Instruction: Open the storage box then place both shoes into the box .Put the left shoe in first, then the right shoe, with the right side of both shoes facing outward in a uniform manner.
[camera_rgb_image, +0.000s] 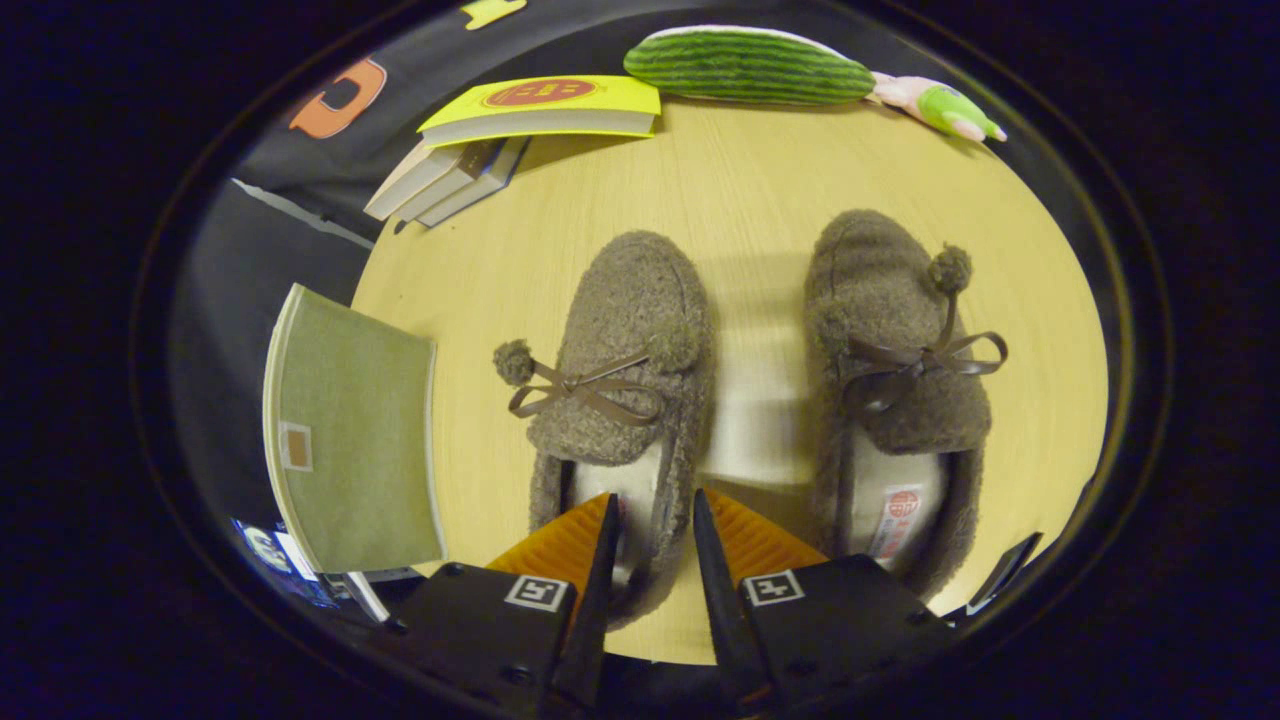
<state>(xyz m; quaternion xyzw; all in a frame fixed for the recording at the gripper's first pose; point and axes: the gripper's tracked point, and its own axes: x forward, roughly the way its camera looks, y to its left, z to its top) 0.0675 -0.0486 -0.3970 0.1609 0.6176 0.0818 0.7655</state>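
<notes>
left shoe (622, 370) rim between parted claw (655, 515) fingers.

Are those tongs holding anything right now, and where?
The tongs straddle the side wall of the nearer fuzzy shoe, near its heel opening. Whether both fingers actually press on it cannot be told.

My gripper (655, 520) shows two dark housings, each with a square black-and-white marker, screws along the edges, and ribbed pads (570, 545) inside its parted fingers.
</notes>
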